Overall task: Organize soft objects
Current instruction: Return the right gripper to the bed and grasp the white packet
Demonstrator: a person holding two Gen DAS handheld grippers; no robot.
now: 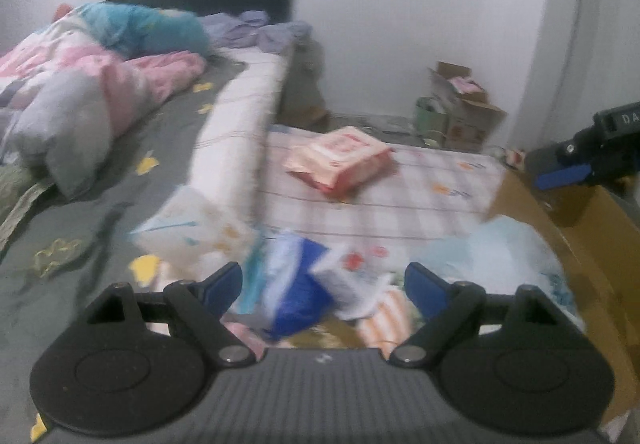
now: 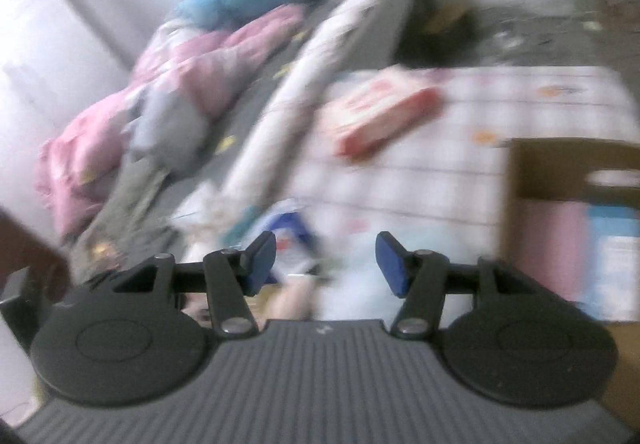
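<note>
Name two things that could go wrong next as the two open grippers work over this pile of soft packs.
1. The left gripper hangs open over a crowded pile; closing could catch the blue pack and a neighbour together.
2. Both views are blurred, so the right gripper might miss or knock the cardboard box.

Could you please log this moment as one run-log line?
left gripper: open, empty | right gripper: open, empty | red pack: on checked cloth | box: at right

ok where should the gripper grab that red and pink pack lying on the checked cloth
Probably across the red and pink pack on its narrower width, coming from above: it lies flat and alone on the checked cloth, long sides clear, so open jaws can straddle it.
</note>
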